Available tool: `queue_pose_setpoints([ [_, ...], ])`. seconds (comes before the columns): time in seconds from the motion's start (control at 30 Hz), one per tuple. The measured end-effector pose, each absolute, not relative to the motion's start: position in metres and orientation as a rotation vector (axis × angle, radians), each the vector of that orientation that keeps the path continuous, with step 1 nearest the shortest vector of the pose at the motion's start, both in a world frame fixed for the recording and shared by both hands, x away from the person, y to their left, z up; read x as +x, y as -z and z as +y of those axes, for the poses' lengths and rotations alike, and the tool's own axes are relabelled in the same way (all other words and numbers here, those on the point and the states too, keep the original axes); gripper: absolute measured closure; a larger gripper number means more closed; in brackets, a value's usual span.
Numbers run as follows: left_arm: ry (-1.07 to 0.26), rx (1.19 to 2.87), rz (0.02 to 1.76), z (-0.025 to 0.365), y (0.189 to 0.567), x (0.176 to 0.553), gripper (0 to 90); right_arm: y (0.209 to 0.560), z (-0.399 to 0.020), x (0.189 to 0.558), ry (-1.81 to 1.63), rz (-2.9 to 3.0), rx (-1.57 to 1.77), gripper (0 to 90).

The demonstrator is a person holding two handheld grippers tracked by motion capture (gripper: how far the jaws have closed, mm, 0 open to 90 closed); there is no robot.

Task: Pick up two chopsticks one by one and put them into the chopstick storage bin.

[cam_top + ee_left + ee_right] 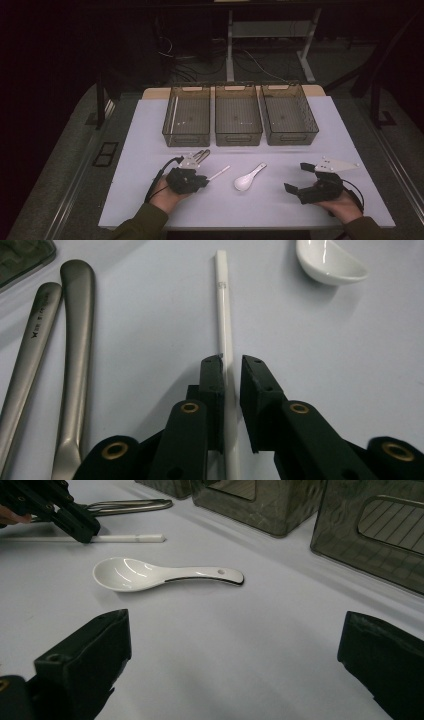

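- White desk top [150,200] in the high view carries three smoky bins [238,116] in a row toward its far edge; a white stick [218,173] lies near the front edge, left of centre, with the white spoon [248,178] just to its right.
- Left gripper view: left gripper [231,371] straddles the white stick [223,315], jaws drawn in close on both sides of it, grasping it on the desk; two metal handles [75,355] lie to the side.
- Right gripper view: right gripper [235,655] rests released, jaws wide apart, the white spoon [165,575] beyond them, untouched.
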State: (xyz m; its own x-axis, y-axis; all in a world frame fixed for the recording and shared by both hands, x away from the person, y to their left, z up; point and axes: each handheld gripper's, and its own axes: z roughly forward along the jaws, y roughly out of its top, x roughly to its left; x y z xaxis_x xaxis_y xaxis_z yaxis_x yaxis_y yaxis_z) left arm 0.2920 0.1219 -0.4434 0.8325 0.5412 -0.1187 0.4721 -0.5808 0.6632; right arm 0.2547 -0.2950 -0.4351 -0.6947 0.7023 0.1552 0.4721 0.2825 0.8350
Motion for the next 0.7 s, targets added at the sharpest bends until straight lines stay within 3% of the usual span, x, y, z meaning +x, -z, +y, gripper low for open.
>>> queue_pose_setpoints([
  [0.7, -0.120, 2.279, 0.758, 0.1180, 0.4396, 0.2911, 84.1, 0.4351, -0.2944, 0.2547, -1.371, 2.312, 1.080, 0.7],
])
